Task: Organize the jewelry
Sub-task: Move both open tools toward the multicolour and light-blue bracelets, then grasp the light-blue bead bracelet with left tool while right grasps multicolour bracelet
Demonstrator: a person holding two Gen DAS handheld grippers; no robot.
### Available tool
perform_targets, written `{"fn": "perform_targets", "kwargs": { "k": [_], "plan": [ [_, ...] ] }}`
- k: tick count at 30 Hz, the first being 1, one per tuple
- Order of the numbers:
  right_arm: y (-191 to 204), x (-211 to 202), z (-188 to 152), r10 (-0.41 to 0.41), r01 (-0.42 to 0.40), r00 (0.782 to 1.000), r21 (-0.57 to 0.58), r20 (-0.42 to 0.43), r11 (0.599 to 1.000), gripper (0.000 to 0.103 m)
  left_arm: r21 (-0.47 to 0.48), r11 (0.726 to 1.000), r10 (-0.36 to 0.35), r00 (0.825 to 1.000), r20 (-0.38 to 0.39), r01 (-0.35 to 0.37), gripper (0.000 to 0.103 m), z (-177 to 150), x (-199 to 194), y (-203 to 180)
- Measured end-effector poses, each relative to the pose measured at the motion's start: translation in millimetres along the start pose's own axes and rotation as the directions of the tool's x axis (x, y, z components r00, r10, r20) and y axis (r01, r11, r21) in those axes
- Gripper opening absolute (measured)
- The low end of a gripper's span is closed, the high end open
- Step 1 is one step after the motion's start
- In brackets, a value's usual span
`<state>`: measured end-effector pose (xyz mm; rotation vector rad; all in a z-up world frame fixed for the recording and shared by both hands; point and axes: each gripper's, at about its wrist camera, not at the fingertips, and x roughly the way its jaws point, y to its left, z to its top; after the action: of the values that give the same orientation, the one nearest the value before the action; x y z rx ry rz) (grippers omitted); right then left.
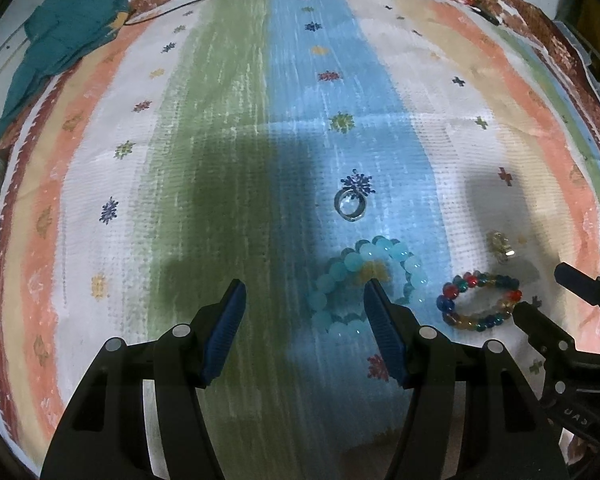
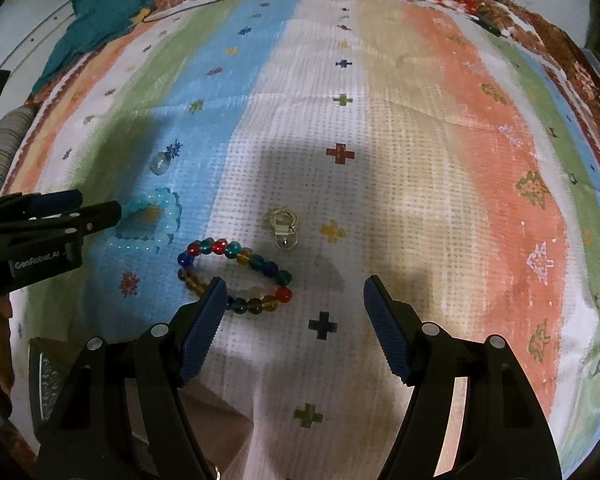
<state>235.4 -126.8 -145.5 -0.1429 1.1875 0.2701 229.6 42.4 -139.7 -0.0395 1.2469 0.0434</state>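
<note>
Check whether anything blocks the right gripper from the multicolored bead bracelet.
Nothing visible does. The right gripper is open just above the multicolored bead bracelet, its left finger overlapping the bracelet's near edge. The small gold ring pieces lie beyond it, apart, and the light blue bead bracelet sits off left.

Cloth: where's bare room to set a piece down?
The cloth is bare right of the earrings, across the cream and orange stripes, and left of the aqua bracelet on the green stripe. Crowded: ring, aqua bracelet, multicolor bracelet and earrings cluster near both grippers.
</note>
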Motion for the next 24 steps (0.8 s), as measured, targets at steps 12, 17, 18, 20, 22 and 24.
{"fn": "perform_targets", "kwargs": {
  "k": [12,17,18,20,22,24],
  "plan": [
    [3,21,4,-0.026,0.025,0.999,-0.031,-0.027,0.999,0.065,0.060,0.998,0.009,0.999,-0.041,-0.007,0.057,4,24,-5],
    [1,23,5,-0.060,0.059,0.998,-0.058,-0.016,0.997,0.042,0.077,0.997,0.021,1.000,-0.018,-0.019,0.029,2,26,-3],
    [1,22,4,-0.064,0.063,0.998,-0.064,-0.013,0.996,0.032,0.070,0.997,0.031,0.999,-0.017,-0.030,0.024,2,27,-1],
    [-1,22,4,-0.068,0.068,0.998,-0.063,-0.009,0.996,0.017,0.068,0.997,0.037,0.999,-0.017,-0.035,0.011,2,27,3],
    [-4,21,3,-0.059,0.059,0.998,-0.050,-0.002,0.997,0.012,0.067,0.997,0.034,0.999,-0.018,-0.033,0.011,2,25,4],
    [-4,20,2,-0.060,0.060,0.998,-0.049,0.008,0.997,0.011,0.067,0.997,0.039,0.999,-0.020,-0.037,0.011,1,23,4]
  ]
}}
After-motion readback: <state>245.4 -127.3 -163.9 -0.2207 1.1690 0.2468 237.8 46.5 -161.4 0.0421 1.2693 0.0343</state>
